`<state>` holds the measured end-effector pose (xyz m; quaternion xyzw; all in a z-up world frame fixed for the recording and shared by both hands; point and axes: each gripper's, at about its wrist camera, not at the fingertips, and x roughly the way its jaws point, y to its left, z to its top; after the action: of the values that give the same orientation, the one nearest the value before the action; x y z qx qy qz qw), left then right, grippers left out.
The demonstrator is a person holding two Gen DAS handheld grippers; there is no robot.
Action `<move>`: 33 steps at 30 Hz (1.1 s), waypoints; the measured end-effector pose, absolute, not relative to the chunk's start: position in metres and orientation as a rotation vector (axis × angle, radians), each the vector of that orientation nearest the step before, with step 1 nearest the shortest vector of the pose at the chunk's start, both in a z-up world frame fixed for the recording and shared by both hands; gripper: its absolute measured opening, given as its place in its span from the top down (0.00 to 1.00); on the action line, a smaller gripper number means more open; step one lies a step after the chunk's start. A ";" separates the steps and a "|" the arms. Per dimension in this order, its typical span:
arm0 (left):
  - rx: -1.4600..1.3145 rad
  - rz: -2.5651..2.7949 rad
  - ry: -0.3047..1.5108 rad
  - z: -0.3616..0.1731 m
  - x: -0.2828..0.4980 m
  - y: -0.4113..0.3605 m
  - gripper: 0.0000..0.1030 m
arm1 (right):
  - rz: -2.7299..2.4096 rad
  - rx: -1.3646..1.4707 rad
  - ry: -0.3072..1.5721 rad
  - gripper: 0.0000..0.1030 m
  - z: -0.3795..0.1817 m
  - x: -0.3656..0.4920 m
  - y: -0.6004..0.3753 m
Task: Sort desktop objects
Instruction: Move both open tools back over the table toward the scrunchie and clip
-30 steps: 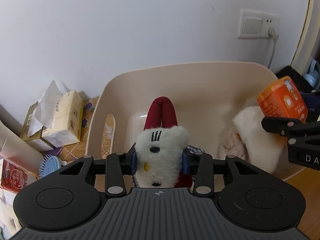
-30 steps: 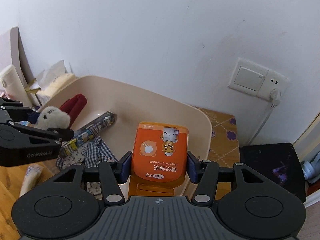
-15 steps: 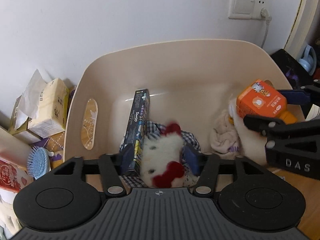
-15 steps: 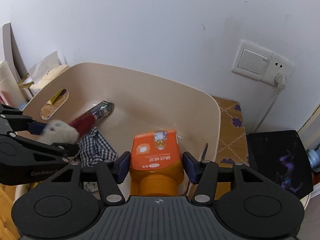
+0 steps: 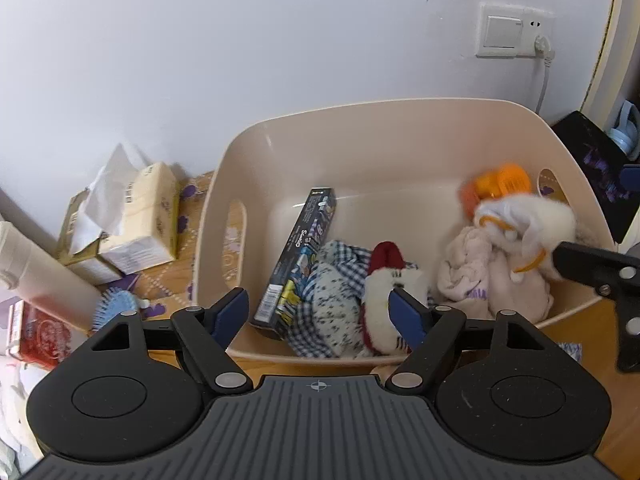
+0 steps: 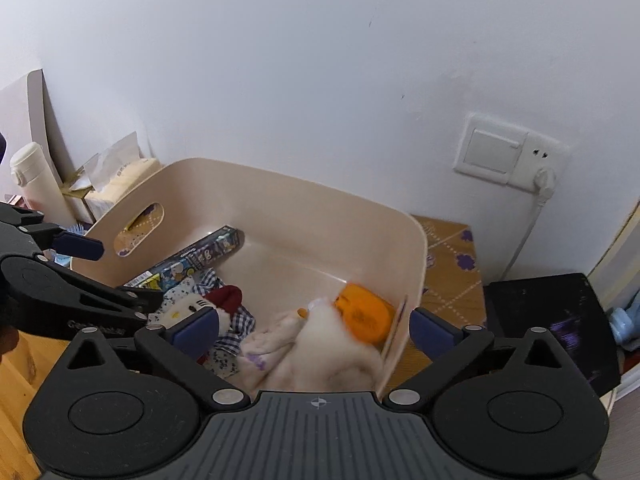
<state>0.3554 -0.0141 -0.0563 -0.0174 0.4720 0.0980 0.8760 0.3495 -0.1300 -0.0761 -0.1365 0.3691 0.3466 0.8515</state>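
The left gripper (image 5: 318, 306) is hovering over the near rim of the cream basket (image 5: 360, 120), its jaws spread wide and opening further, with nothing pressed between the blue pads (image 5: 404, 312). The white plush cat (image 5: 386, 300), with its dark red bow, is lying in the basket just ahead of the right pad, partly behind it, resting on a blue checked cloth (image 5: 332, 280). A long dark printed box (image 5: 298, 262) is lying slantwise ahead of the left pad, one end by the basket's near wall.

The right gripper (image 6: 314, 326) is standing over the basket's right end, its jaws at their widest and opening, gripping nothing. The orange container (image 6: 362, 312) is lying on its side ahead of the gap between the pads, blurred, against the basket's right wall and on a fluffy white item (image 6: 340, 352) beside a pale bundled cloth (image 6: 272, 340).

Outside the basket, to the left of the left gripper, a yellow tissue pack (image 5: 142, 216), a blue hairbrush (image 5: 114, 306) and a cream bottle (image 5: 36, 272) are standing on the patterned mat (image 5: 188, 200). A wall socket (image 6: 508, 152) is showing beyond the right gripper, up on the wall.
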 end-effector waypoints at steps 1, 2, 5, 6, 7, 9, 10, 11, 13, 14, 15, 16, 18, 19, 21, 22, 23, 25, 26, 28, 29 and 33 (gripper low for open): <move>-0.033 0.207 0.981 -0.055 0.352 -0.014 0.23 | 0.726 -0.291 0.774 0.00 -0.075 0.347 -0.133; -0.030 0.210 0.976 -0.053 0.348 -0.013 0.23 | 0.722 -0.292 0.773 0.00 -0.074 0.345 -0.135; -0.034 0.212 0.970 -0.049 0.337 -0.011 0.22 | 0.711 -0.287 0.773 0.00 -0.072 0.339 -0.142; -0.034 0.212 0.969 -0.048 0.333 -0.010 0.21 | 0.708 -0.285 0.772 0.00 -0.071 0.337 -0.145; -0.035 0.216 0.961 -0.047 0.329 -0.010 0.20 | 0.705 -0.282 0.770 0.00 -0.070 0.333 -0.148; -0.035 0.224 0.956 -0.045 0.322 -0.010 0.19 | 0.703 -0.279 0.767 0.00 -0.069 0.328 -0.153; -0.038 0.223 0.956 -0.044 0.318 -0.009 0.19 | 0.702 -0.279 0.766 0.00 -0.069 0.325 -0.156; -0.041 0.226 0.953 -0.044 0.314 -0.009 0.19 | 0.699 -0.280 0.767 0.00 -0.069 0.322 -0.158; -0.044 0.231 0.947 -0.043 0.307 -0.008 0.19 | 0.692 -0.274 0.765 0.00 -0.068 0.315 -0.163; -0.047 0.230 0.947 -0.042 0.303 -0.008 0.19 | 0.690 -0.268 0.763 0.00 -0.067 0.312 -0.166; -0.050 0.229 0.946 -0.042 0.299 -0.008 0.19 | 0.690 -0.262 0.762 0.00 -0.066 0.309 -0.169; -0.054 0.229 0.943 -0.041 0.295 -0.008 0.19 | 0.690 -0.259 0.760 0.00 -0.066 0.305 -0.171; -0.062 0.226 0.938 -0.041 0.286 -0.008 0.19 | 0.688 -0.258 0.758 0.00 -0.065 0.299 -0.175; -0.066 0.222 0.939 -0.041 0.282 -0.008 0.19 | 0.689 -0.260 0.757 0.00 -0.065 0.295 -0.177; -0.065 0.207 0.948 -0.042 0.274 -0.010 0.19 | 0.690 -0.263 0.756 0.00 -0.066 0.288 -0.181; -0.058 0.200 0.956 -0.044 0.272 -0.011 0.19 | 0.688 -0.265 0.757 0.00 -0.066 0.284 -0.182; -0.051 0.195 0.964 -0.045 0.268 -0.013 0.19 | 0.683 -0.265 0.761 0.00 -0.067 0.281 -0.184; -0.048 0.188 0.973 -0.048 0.261 -0.015 0.19 | 0.673 -0.258 0.771 0.00 -0.069 0.274 -0.188; -0.050 0.183 0.978 -0.049 0.257 -0.016 0.19 | 0.674 -0.255 0.775 0.00 -0.070 0.270 -0.190; -0.048 0.174 0.987 -0.051 0.251 -0.018 0.19 | 0.675 -0.262 0.782 0.00 -0.072 0.263 -0.192; -0.045 0.169 0.990 -0.052 0.248 -0.020 0.19 | 0.675 -0.267 0.785 0.00 -0.073 0.260 -0.193; -0.041 0.153 1.000 -0.055 0.234 -0.026 0.19 | 0.679 -0.280 0.813 0.00 -0.077 0.246 -0.196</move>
<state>0.2340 -0.0261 -0.0549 -0.0199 0.4788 0.0732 0.8746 0.2462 -0.1965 -0.0772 -0.1333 0.3866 0.3227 0.8536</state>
